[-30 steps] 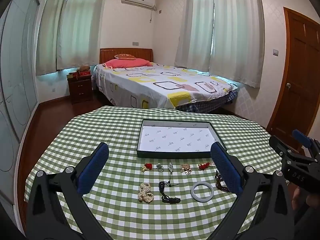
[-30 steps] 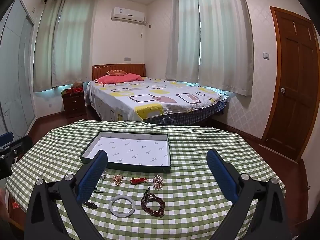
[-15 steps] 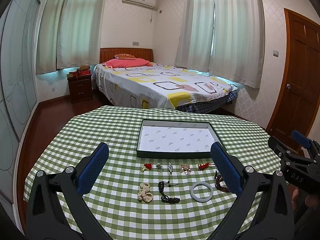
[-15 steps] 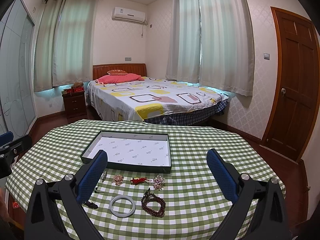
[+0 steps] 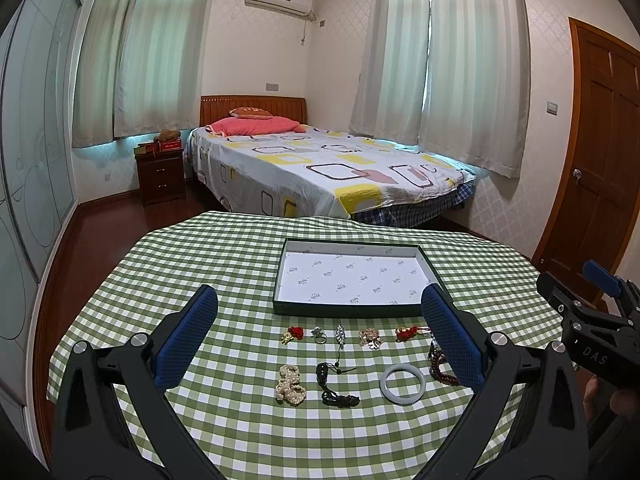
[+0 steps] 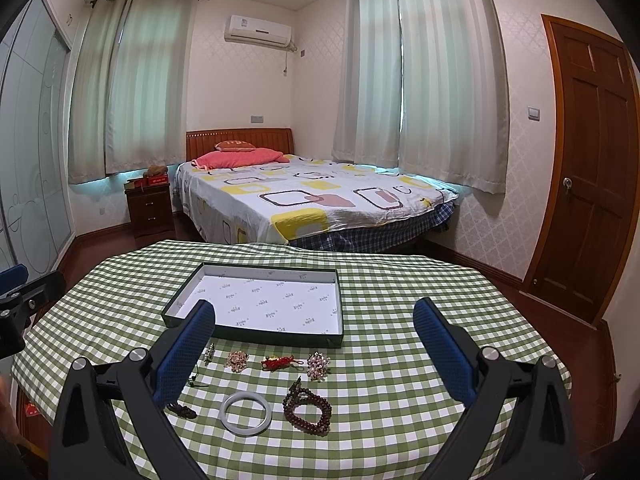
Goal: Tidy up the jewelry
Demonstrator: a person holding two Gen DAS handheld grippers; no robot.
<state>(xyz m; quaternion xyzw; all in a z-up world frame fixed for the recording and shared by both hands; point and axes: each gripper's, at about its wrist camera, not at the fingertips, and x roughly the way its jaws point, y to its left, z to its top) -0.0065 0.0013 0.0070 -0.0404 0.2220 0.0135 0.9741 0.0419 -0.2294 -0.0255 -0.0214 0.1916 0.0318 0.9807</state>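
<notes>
A dark green box tray (image 5: 344, 311) with a white lining (image 6: 272, 300) lies on the green checked table. In front of it lie several jewelry pieces: a pearl piece (image 5: 289, 383), a black cord pendant (image 5: 335, 392), a white bangle (image 5: 402, 382) (image 6: 246, 413), dark red beads (image 6: 307, 410) (image 5: 438, 364), a red knot charm (image 5: 408, 333) (image 6: 277, 362), brooches (image 5: 370, 337) (image 6: 318, 365) and a ring (image 5: 318, 334). My left gripper (image 5: 318, 334) is open and empty above the jewelry. My right gripper (image 6: 314, 350) is open and empty, held above the beads and bangle.
The table (image 5: 224, 264) is round with a hanging cloth. Behind it stand a bed (image 5: 320, 172), a nightstand (image 5: 162, 174) and a wooden door (image 6: 584, 184) at the right. The right gripper body shows at the right edge of the left wrist view (image 5: 592, 336).
Both views have shifted very slightly; the grippers stay open and the jewelry has not moved.
</notes>
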